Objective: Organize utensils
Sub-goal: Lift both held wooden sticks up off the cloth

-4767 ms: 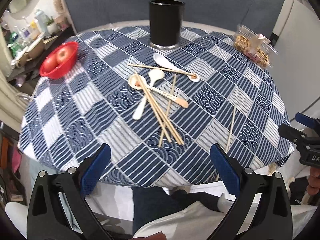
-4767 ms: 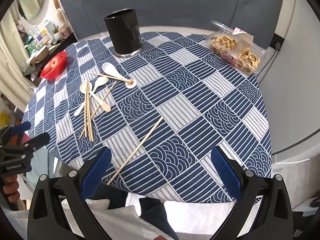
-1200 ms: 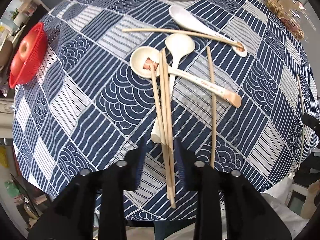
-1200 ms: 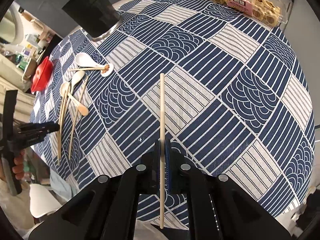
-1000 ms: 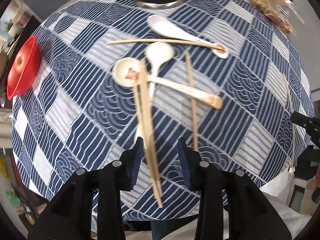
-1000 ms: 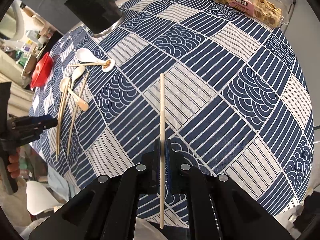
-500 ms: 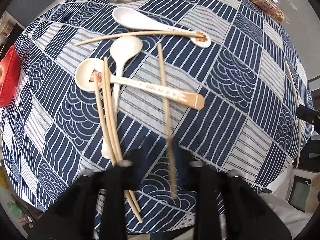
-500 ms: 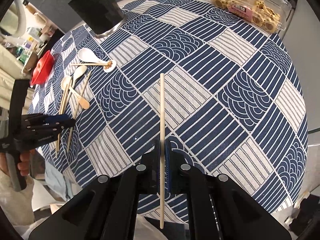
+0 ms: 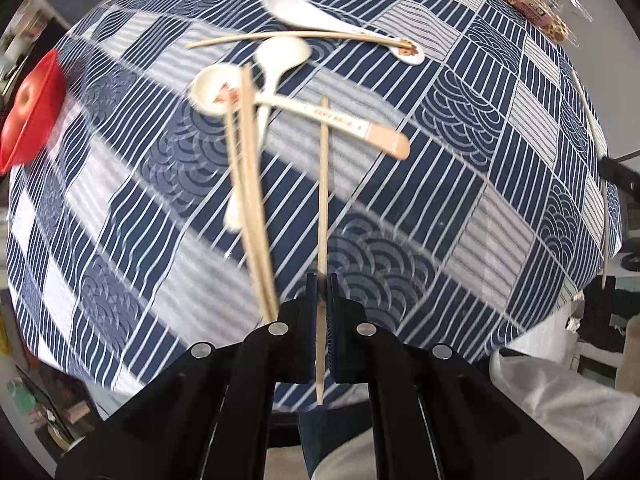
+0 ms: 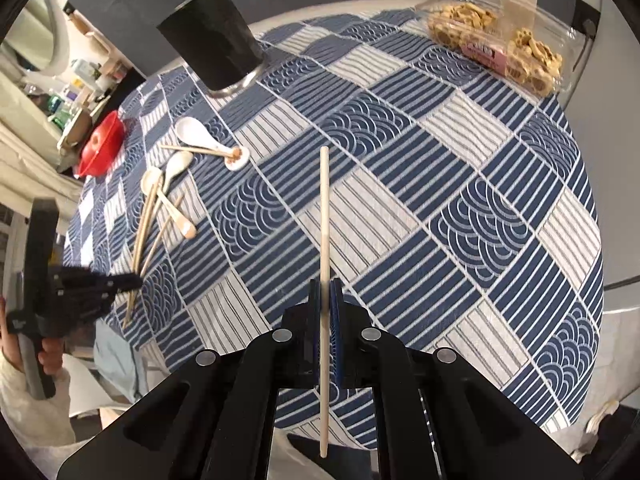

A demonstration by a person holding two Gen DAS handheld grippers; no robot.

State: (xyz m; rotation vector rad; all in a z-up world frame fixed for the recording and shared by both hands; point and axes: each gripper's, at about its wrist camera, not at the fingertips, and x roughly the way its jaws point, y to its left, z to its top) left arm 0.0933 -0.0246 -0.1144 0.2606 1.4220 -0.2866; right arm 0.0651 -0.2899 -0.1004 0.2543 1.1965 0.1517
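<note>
Each claw is clamped on one chopstick: the left claw (image 9: 323, 280) near its chopstick's (image 9: 322, 200) lower end, the right claw (image 10: 326, 284) likewise (image 10: 324, 220). Lift them clear of the counter (image 10: 480, 208), then tip them upright over the black cup (image 10: 212, 56) before releasing.

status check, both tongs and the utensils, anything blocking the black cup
Left tongs shut on a chopstick. Right tongs shut on another chopstick. Spoons and loose chopsticks on the cloth. Path to the black cup looks open.
</note>
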